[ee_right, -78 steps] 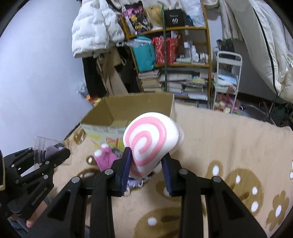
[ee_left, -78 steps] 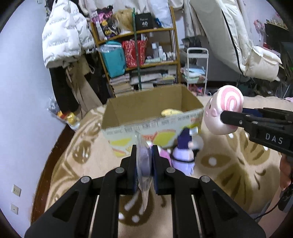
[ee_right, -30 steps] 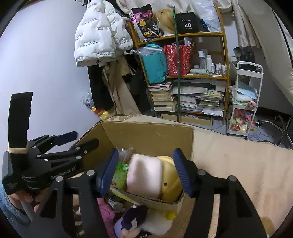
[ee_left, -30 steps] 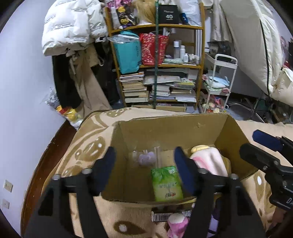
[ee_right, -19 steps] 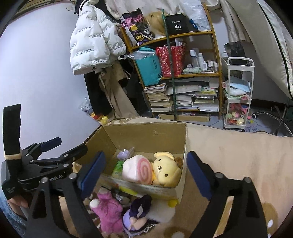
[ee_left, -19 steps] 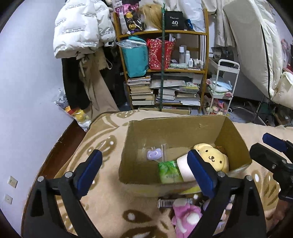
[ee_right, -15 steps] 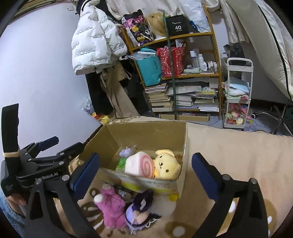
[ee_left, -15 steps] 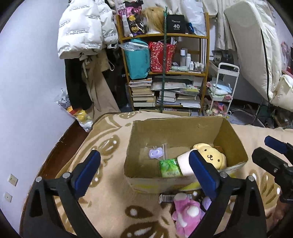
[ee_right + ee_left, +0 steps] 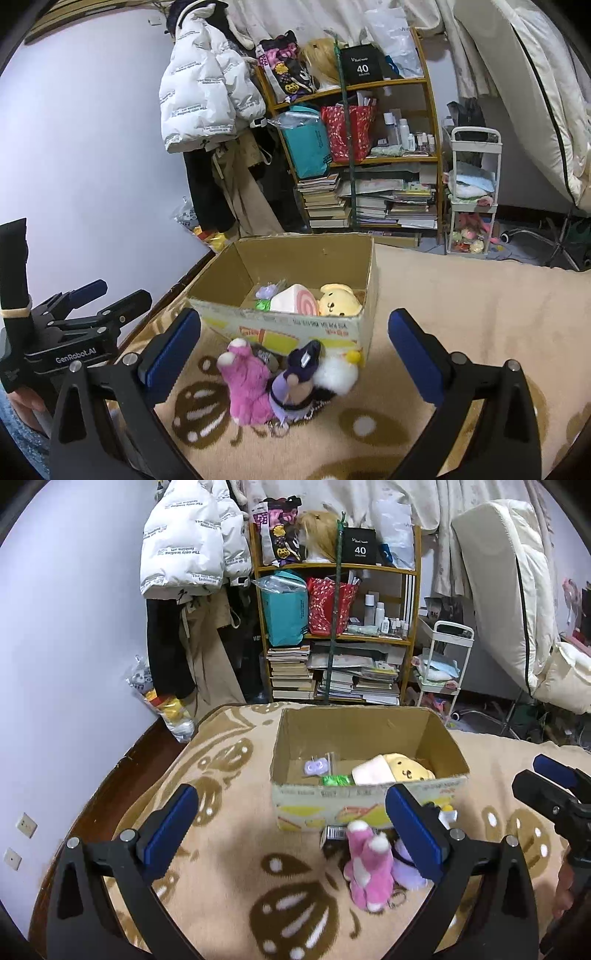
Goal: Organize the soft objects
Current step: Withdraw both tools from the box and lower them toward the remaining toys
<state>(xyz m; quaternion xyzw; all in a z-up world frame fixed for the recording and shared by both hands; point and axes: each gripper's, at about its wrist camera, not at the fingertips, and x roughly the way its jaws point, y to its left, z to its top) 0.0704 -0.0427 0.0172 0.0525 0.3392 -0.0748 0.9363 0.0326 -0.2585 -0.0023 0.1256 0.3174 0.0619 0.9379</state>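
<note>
"GenRobot.AI" marks the black left gripper (image 9: 110,295), "40" the black shelf box (image 9: 359,548); both it and the right gripper (image 9: 293,339) gape empty, just opened; the brown cardboard box (image 9: 295,325) stands ahead.

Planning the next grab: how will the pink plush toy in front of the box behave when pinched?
The pink plush toy looks furry and stuffed, so probably light and squashy. Its limbs would likely flop. It leans on the purple doll, which may shift.

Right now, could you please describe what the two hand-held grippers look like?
Both are matte black frames with silver bolts and blue pads on the fingers. The left hand-held gripper carries white "GenRobot.AI" lettering and a rubber band on its upright black post. The right hand-held gripper matches.
</note>
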